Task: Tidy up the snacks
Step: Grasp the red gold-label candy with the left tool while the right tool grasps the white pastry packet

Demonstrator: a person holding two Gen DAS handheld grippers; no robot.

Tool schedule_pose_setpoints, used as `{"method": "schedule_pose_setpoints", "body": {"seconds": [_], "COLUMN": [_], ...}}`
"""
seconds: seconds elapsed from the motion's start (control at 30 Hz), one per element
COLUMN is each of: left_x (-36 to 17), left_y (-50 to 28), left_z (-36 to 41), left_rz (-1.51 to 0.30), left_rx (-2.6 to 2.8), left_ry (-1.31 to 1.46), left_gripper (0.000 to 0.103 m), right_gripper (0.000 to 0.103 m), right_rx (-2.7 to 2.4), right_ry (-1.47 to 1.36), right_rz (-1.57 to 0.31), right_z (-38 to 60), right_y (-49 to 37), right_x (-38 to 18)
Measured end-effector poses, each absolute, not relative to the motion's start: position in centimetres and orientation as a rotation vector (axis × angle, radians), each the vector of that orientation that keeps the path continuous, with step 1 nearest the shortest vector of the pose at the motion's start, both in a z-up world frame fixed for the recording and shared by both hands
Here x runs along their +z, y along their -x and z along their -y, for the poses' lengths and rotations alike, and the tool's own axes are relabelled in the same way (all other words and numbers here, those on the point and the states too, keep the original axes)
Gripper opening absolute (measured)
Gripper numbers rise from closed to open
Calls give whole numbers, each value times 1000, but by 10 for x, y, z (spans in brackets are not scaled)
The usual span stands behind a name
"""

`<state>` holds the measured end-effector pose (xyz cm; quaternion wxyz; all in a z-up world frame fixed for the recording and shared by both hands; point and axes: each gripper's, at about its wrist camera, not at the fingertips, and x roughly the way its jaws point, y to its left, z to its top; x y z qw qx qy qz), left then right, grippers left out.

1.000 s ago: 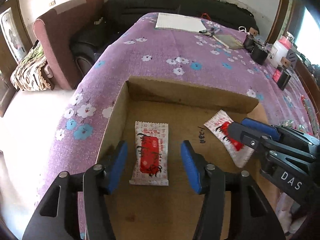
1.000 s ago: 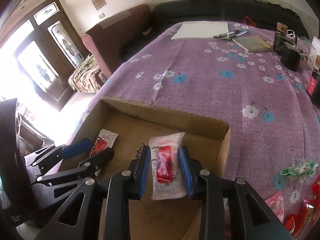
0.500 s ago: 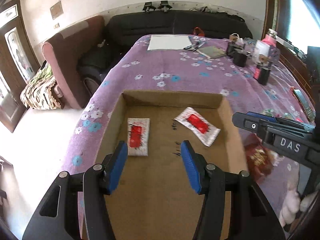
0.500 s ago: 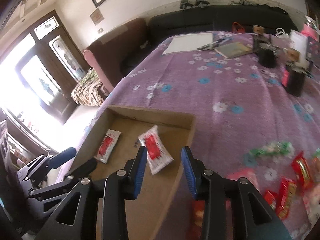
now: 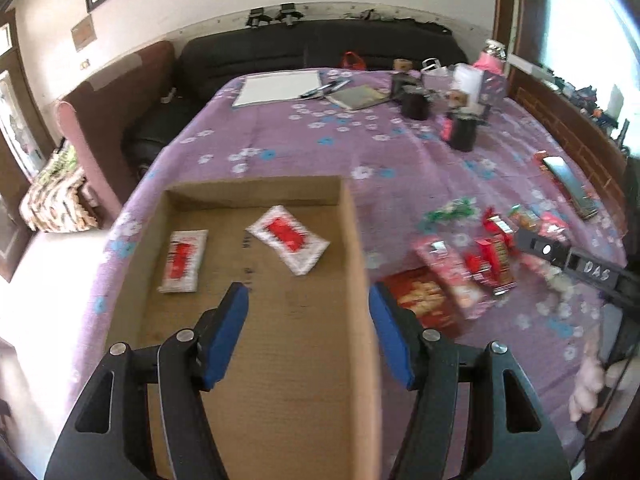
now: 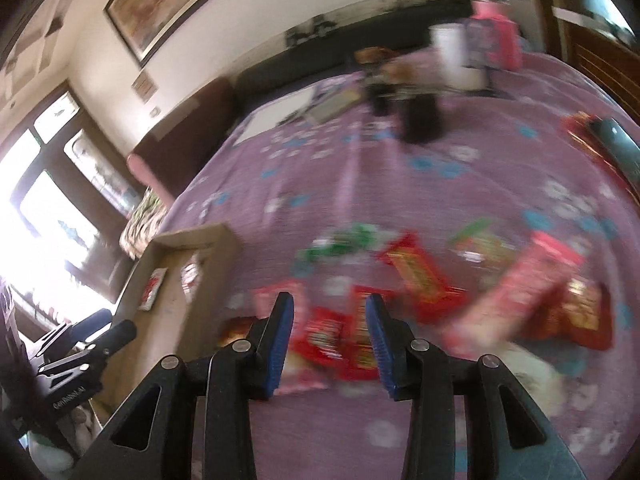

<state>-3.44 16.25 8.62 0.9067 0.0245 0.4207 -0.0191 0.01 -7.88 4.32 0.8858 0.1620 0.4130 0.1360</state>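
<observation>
A cardboard box (image 5: 354,240) lies on the purple flowered tablecloth (image 5: 304,148). Two white-and-red snack packets lie flat in it, one at the left (image 5: 183,260) and one at the middle (image 5: 289,238). My left gripper (image 5: 308,320) is open and empty, above the box's right wall. My right gripper (image 6: 328,336) is open and empty, above a blurred pile of red and pink snack packets (image 6: 424,276) to the right of the box (image 6: 192,240). The pile also shows in the left wrist view (image 5: 476,264), with the right gripper's body (image 5: 576,264) beside it.
Black cups (image 5: 460,132), a notebook (image 5: 356,96), white paper (image 5: 280,88), a white and pink container (image 5: 480,76) and a phone (image 5: 568,184) sit farther back on the table. A black sofa (image 5: 320,48) and a maroon chair (image 5: 116,112) stand beyond the table's far and left edges.
My right gripper let go of the white-and-red packet in the box, then swung right over the snack pile. My left gripper rose and shifted right, from the left packet to the box's right wall.
</observation>
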Motion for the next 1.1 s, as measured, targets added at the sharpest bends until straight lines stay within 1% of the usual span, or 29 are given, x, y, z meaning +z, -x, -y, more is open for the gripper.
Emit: {"method": "schedule_pose_setpoints", "body": {"seconds": [0.13, 0.2, 0.37, 0.53, 0.77, 0.87, 0.9, 0.97, 1.0, 1.1], "left_x": [87, 83, 68, 61, 55, 52, 51, 50, 49, 47], "left_y": [31, 28, 17, 12, 4, 2, 2, 1, 1, -1], "left_z": [-140, -128, -106, -97, -78, -68, -65, -60, -56, -46], "left_rz": [-871, -892, -956, -990, -1012, -1020, -1019, -1013, -1009, -995], "left_rx": [-110, -148, -201, -251, -311, -328, -333, -344, -351, -358], "left_ry": [-20, 3, 45, 100, 123, 113, 105, 86, 72, 35], "left_gripper": [62, 62, 62, 62, 61, 61, 61, 61, 61, 61], "right_gripper": [41, 46, 47, 57, 57, 57, 56, 40, 35, 33], "right_rx": [264, 265, 155, 142, 184, 156, 155, 162, 175, 190], "right_ry": [-358, -339, -243, -247, -140, -144, -147, -159, -174, -229], "right_rz": [-855, -855, -805, -793, -869, -874, -881, -889, -891, -882], "right_z": [107, 114, 121, 138, 125, 128, 130, 134, 136, 144], "right_y": [5, 8, 18, 24, 20, 23, 24, 24, 25, 26], "right_x": [35, 31, 32, 32, 19, 17, 16, 13, 13, 13]}}
